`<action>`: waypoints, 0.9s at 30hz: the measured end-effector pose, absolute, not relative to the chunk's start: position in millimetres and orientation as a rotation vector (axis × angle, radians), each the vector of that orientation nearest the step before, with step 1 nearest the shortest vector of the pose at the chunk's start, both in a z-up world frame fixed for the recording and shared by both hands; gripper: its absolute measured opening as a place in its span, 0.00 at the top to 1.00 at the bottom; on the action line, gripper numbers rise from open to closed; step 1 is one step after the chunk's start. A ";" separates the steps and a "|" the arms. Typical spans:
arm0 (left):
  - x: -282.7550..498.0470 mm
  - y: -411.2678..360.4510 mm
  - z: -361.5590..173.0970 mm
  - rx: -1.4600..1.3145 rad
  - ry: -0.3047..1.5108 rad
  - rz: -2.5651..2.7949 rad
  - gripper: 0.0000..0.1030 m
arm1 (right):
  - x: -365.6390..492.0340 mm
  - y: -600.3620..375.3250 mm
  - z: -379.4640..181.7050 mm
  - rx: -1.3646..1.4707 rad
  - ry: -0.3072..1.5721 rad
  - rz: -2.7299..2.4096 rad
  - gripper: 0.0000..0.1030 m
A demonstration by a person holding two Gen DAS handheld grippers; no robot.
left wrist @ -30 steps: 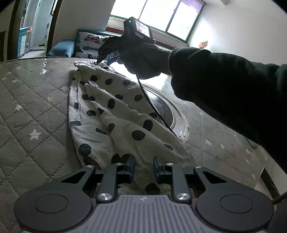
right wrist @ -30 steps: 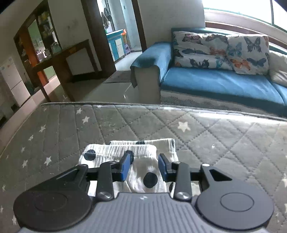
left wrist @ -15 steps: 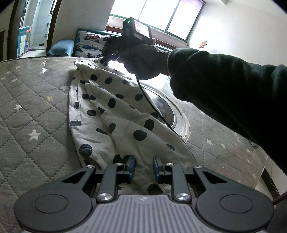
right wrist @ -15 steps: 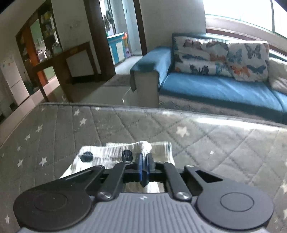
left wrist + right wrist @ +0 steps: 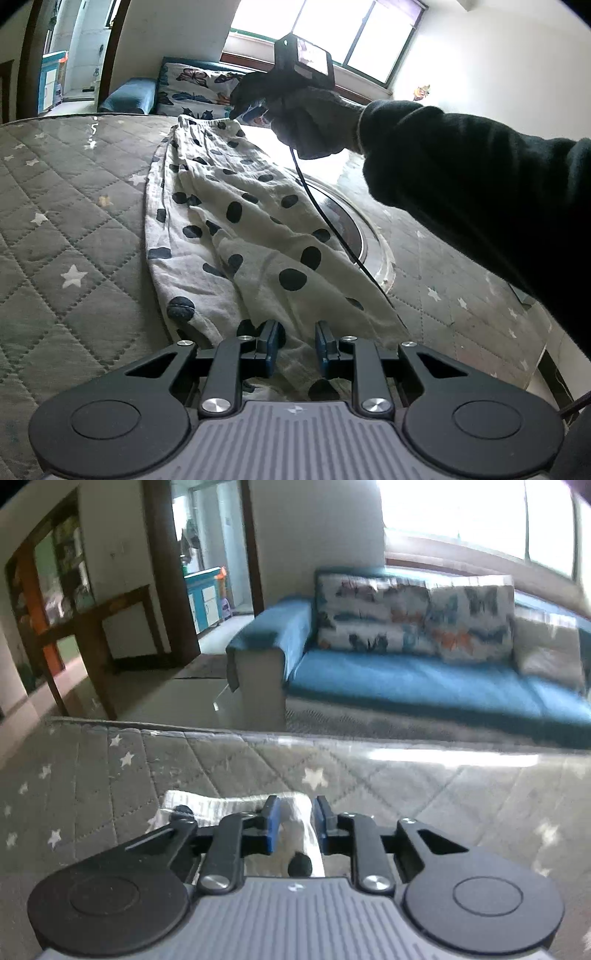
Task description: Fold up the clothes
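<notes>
On quilted mat (image 5: pixel 66 206): dotted garment (image 5: pixel 236 229) btwn both open grippers.

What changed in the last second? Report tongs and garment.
The right tongs shut on the waistband of the polka-dot garment half a second ago and have since parted again, a fold of it standing between them. The left tongs stayed open over the near end; the garment stayed spread on the quilted cover.
</notes>
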State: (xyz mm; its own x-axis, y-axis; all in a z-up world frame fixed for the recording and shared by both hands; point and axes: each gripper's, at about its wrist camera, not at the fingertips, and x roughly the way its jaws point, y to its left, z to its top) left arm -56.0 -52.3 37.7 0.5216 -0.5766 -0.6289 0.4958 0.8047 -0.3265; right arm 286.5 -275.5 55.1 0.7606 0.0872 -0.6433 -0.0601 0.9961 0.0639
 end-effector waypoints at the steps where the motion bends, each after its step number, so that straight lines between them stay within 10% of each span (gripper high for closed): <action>1: -56.3 -51.8 38.3 -0.114 0.795 -0.643 0.77 | 284.0 -271.2 58.8 0.019 0.695 0.083 0.81; 22: -63.3 -48.0 42.2 -0.126 0.798 -0.624 0.77 | 194.1 -215.3 91.3 -0.073 0.804 0.401 0.68; 27: -58.6 -46.4 42.7 -0.131 0.799 -0.556 0.61 | 153.2 -218.6 98.7 -0.106 0.807 0.444 0.59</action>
